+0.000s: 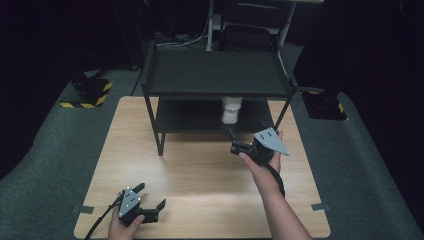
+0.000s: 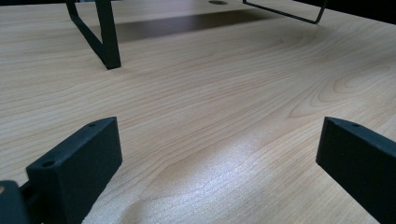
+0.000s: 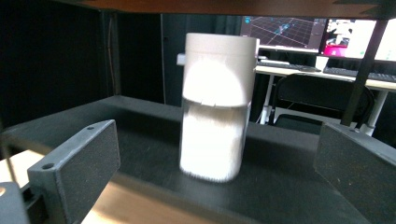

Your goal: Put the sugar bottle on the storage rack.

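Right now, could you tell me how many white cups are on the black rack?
1. The white cup stands upright on the rack's lower shelf, in front of the right gripper. The top shelf looks bare; its shadowed back corners could hide something.

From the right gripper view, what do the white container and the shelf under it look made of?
White container: probably matte plastic, opaque, with a seam around its upper part like a cap. Lower shelf: black, dull, slightly textured; painted metal or coated board, can't tell which.

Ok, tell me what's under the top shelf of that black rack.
A white cylindrical container stands upright on the lower shelf. The top shelf hides its upper end in the high view.
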